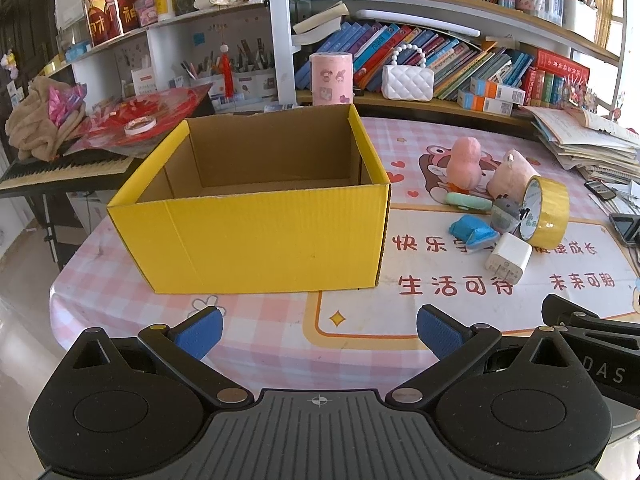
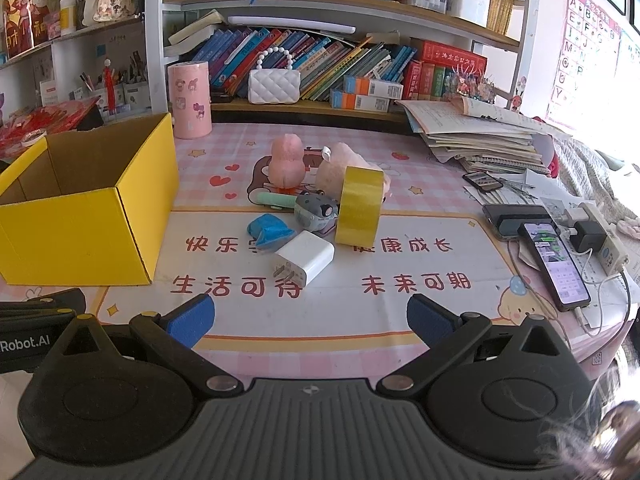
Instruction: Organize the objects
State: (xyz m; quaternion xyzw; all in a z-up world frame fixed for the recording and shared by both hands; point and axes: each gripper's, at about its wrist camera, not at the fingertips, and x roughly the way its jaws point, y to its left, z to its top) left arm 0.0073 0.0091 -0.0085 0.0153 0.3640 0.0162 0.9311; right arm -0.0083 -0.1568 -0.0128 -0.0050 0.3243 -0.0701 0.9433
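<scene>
A: Status on the grippers?

B: Left gripper (image 1: 319, 332) has its jaws spread wide, nothing between the blue pads (image 1: 200, 330), hovering over the near edge of the table (image 1: 260, 344). Right gripper (image 2: 311, 322) likewise: jaws apart, empty, low over the tablecloth.

A: Where's the box?

B: Yellow cardboard box (image 1: 256, 236) sits on the left part of the table, top open, interior looks bare. Its left corner is close to the rounded table edge. Its front wall faces the left gripper with a strip of open cloth between them.

A: And the items?

B: Clustered right of the box, apart from it. Nearest the grippers: white charger plug (image 2: 304, 258), prongs toward the camera. Just behind it a blue crumpled item (image 2: 269, 231), touching or nearly so. Yellow tape roll (image 2: 359, 206) stands on edge, leaning against a grey round toy (image 2: 316, 211). Behind those: a green stick-shaped item (image 2: 276, 201), a pink plush (image 2: 285, 162) and a second pale pink plush (image 2: 340, 168); how those two touch I can't tell, the tape hides part of it.

A: Clearance?

B: Open cloth in front of the charger, and a gap between box and cluster. Right side is tighter: phones (image 2: 554, 266) and cables near the right table edge, book stack (image 2: 480, 136) behind.
</scene>
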